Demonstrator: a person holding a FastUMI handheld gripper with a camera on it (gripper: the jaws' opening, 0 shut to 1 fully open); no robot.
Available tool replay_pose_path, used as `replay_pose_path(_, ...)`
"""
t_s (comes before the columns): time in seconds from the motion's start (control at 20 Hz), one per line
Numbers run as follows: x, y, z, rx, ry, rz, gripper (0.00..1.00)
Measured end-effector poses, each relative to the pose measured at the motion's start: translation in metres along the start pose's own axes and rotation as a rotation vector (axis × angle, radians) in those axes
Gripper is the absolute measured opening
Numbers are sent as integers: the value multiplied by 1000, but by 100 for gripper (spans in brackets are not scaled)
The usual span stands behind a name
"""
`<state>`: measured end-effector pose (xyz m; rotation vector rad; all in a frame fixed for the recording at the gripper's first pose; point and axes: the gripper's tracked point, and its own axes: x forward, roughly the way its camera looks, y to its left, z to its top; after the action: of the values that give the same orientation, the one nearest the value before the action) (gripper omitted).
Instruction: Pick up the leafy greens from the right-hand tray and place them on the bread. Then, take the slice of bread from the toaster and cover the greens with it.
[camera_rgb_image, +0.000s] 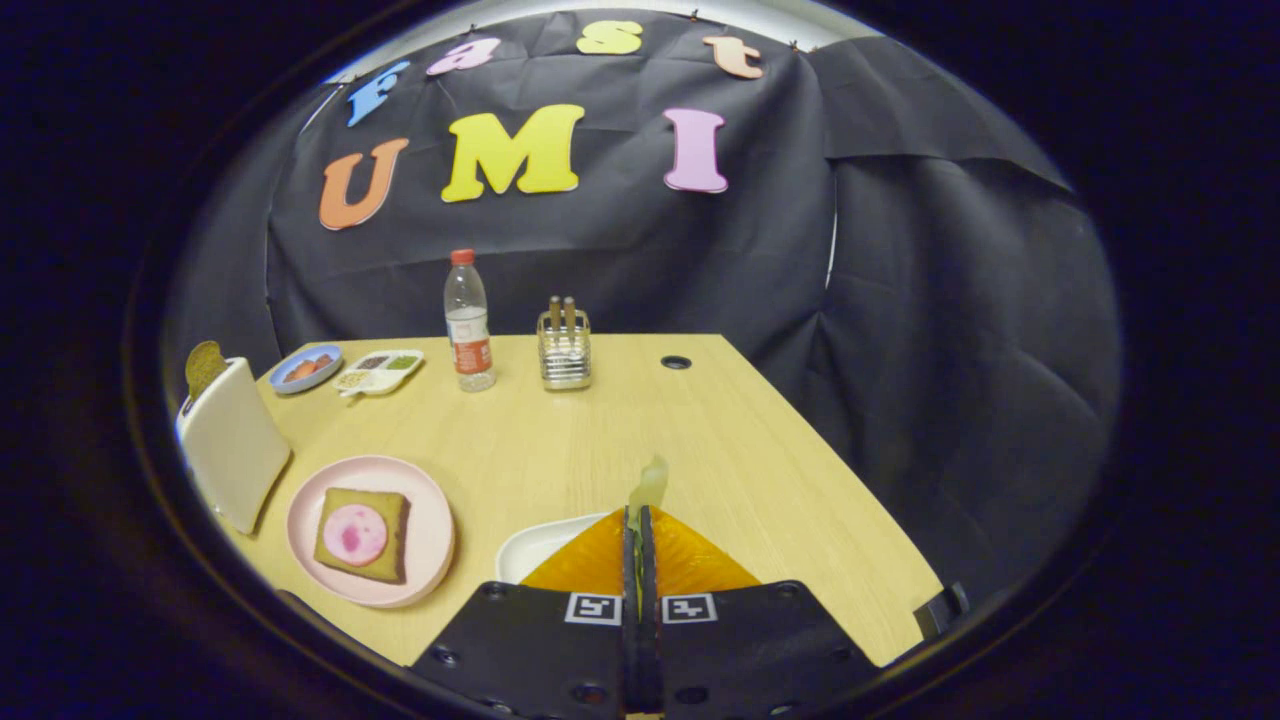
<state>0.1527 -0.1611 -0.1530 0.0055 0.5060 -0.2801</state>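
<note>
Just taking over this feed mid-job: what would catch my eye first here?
The gripper is shut on a pale leafy green, above the white tray. Off to their left sits the pink plate with bread and a round pink slice; behind it the toaster holds a bread slice.

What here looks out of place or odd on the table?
Nothing is spilled or damaged. The one unusual sight: the gripper is shut on the leafy greens, whose pale tip sticks up past the fingertips above the white tray, not yet on the bread.
</note>
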Motion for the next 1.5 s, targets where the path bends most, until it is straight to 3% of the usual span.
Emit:
replay_pose_path(0.3, -34, 55, 25, -34, -44, 68, 0)
replay_pose_path(0.55, -52, 131, 37, -77, -74, 165, 0)
replay_pose_path(0.95, -60, 257, 21, -67, -18, 352, 0)
replay_pose_path(1.15, -55, 291, 9, -23, 29, 435, 0)
replay_pose_path(1.5, 15, 257, -31, -5, 114, 327, 0)
